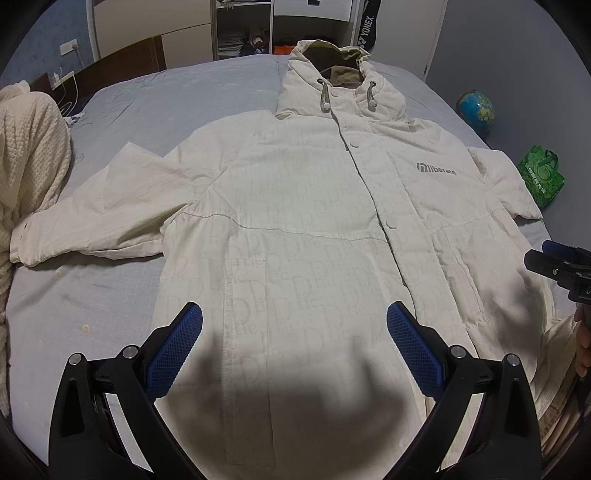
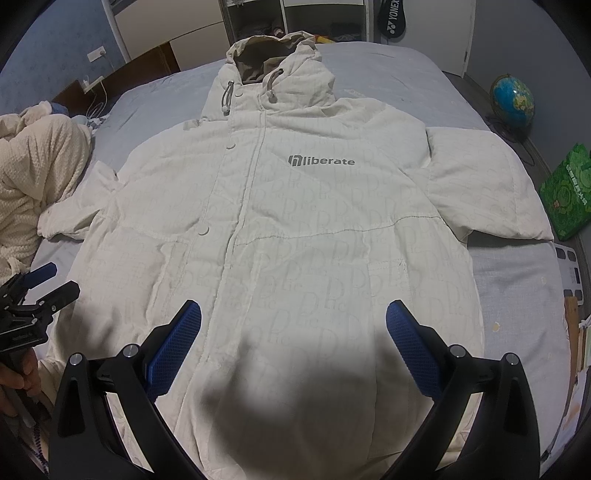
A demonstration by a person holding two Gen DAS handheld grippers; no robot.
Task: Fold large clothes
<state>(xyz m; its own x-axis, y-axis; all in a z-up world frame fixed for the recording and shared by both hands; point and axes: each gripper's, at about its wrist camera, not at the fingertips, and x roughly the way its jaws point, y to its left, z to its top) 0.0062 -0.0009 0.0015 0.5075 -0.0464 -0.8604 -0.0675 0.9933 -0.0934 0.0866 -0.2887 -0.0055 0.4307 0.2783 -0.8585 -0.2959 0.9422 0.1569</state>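
Note:
A cream hooded jacket point(image 1: 314, 206) lies flat and face up on the bed, hood at the far end, both sleeves spread out; it also shows in the right wrist view point(image 2: 295, 229). It bears a grey "liberate" logo point(image 2: 321, 161) on the chest. My left gripper point(image 1: 294, 325) is open and empty above the jacket's lower left part. My right gripper point(image 2: 293, 325) is open and empty above the lower right part. Each gripper shows at the other view's edge: the right gripper point(image 1: 557, 269) and the left gripper point(image 2: 44, 288).
The bed has a grey-blue sheet point(image 1: 110, 122). A cream knitted garment point(image 1: 29, 155) is heaped at the left edge. A globe point(image 2: 513, 98) and a green bag point(image 2: 569, 192) stand on the floor at the right. Shelves point(image 1: 240, 33) stand beyond the bed.

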